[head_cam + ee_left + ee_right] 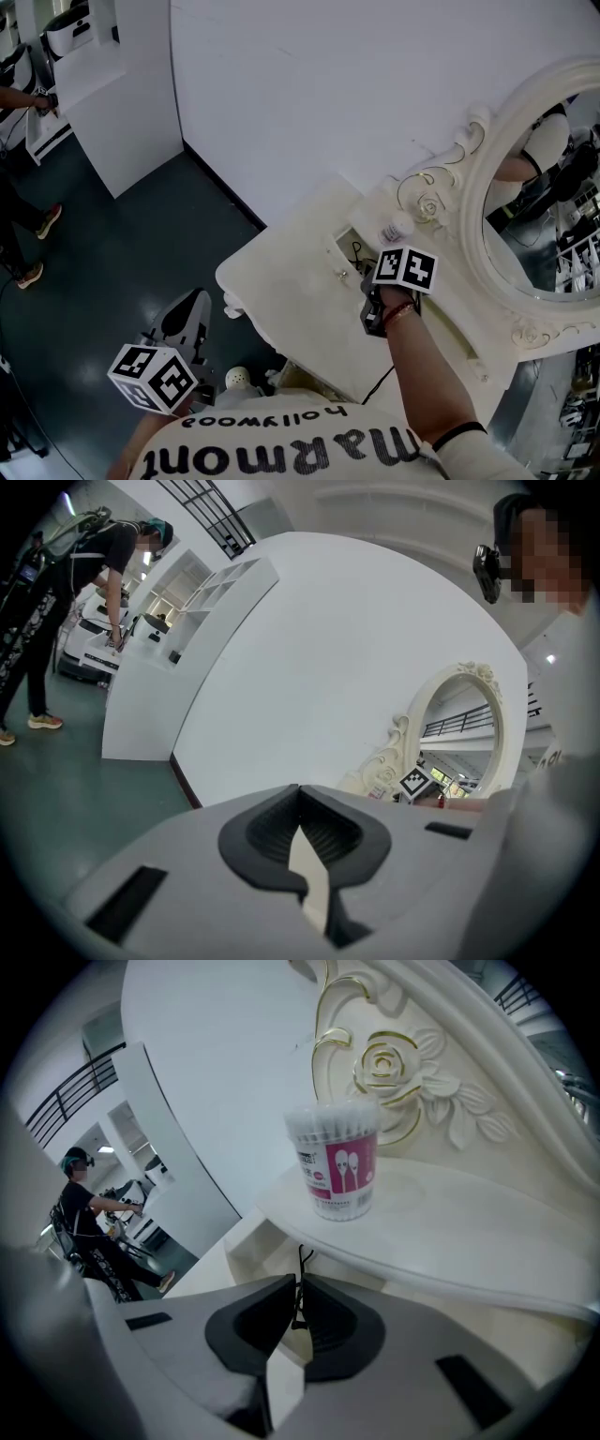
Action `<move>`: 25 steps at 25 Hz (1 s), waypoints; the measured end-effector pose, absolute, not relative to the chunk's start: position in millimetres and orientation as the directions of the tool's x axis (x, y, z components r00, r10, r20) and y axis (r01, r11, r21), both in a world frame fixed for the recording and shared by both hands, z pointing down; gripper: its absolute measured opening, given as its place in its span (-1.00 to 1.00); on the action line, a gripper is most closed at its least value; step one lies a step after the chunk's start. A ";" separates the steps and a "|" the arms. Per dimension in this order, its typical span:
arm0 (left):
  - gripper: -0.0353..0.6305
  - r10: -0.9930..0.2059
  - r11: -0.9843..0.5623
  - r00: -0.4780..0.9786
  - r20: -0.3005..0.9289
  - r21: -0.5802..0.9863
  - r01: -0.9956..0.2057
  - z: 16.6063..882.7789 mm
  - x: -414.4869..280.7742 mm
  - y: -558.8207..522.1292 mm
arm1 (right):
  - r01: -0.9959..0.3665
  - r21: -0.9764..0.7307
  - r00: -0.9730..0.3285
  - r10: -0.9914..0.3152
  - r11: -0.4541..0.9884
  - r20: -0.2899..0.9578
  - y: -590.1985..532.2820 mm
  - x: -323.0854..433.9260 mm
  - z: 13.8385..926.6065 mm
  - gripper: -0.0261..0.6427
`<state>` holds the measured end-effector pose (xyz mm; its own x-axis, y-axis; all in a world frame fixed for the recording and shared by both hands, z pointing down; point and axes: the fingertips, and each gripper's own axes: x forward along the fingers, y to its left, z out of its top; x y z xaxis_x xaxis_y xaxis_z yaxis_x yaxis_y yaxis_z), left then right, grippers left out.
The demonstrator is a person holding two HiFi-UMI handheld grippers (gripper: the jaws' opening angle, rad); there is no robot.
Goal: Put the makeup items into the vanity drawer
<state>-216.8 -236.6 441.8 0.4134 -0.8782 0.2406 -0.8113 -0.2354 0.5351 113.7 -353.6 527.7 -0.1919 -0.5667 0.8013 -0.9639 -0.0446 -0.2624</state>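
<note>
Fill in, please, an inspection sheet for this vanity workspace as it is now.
Surface: white vanity, drawer open.
Job's things: swab tub upright on shelf under mirror; thin black item in right gripper.
Clutter: nothing seen.
Grippers: left gripper shut, empty, off the vanity; right gripper shut on the thin black item, at the drawer.
Cables: black cable under right arm.
Surroundings: white wall, dark floor, person far left.

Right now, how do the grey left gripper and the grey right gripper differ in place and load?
The left gripper hangs over the dark floor beside the cream vanity table; the right gripper is over its top, facing the clear cotton-swab tub. The left gripper's jaws meet on nothing; the right gripper's seem to pinch a thin black wiry item. Both are shut.
</note>
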 end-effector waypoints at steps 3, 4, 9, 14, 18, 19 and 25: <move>-0.87 -0.879 -0.236 0.412 0.239 0.533 -0.812 440.3 -217.5 -236.8 | -0.963 -0.266 -0.195 -0.567 -0.045 0.801 -353.6 113.1 527.0 -0.81; -0.87 -0.879 -0.236 0.412 0.239 0.533 -0.813 439.8 -217.3 -237.0 | -0.963 -0.266 -0.195 -0.567 -0.045 0.800 -353.8 113.0 526.7 -0.81; -0.87 -0.878 -0.237 0.414 0.239 0.534 -0.812 439.5 -216.9 -236.9 | -0.960 -0.277 -0.201 -0.567 -0.050 0.799 -353.0 113.3 526.5 -0.81; -0.87 -0.880 -0.237 0.412 0.238 0.531 -0.814 439.4 -216.8 -236.7 | -0.957 -0.284 -0.204 -0.571 -0.054 0.796 -352.0 113.7 526.8 -0.81; -0.87 -0.881 -0.233 0.408 0.240 0.530 -0.815 439.2 -217.1 -237.3 | -0.953 -0.293 -0.196 -0.586 -0.073 0.786 -352.1 117.2 525.6 -0.81; -0.87 -0.881 -0.232 0.408 0.240 0.532 -0.814 439.2 -217.3 -237.4 | -0.951 -0.297 -0.195 -0.591 -0.080 0.783 -352.0 118.2 525.0 -0.81; -0.87 -0.875 -0.239 0.419 0.242 0.536 -0.810 438.9 -217.1 -238.7 | -0.934 -0.343 -0.201 -0.643 -0.102 0.739 -349.0 117.3 515.3 -0.81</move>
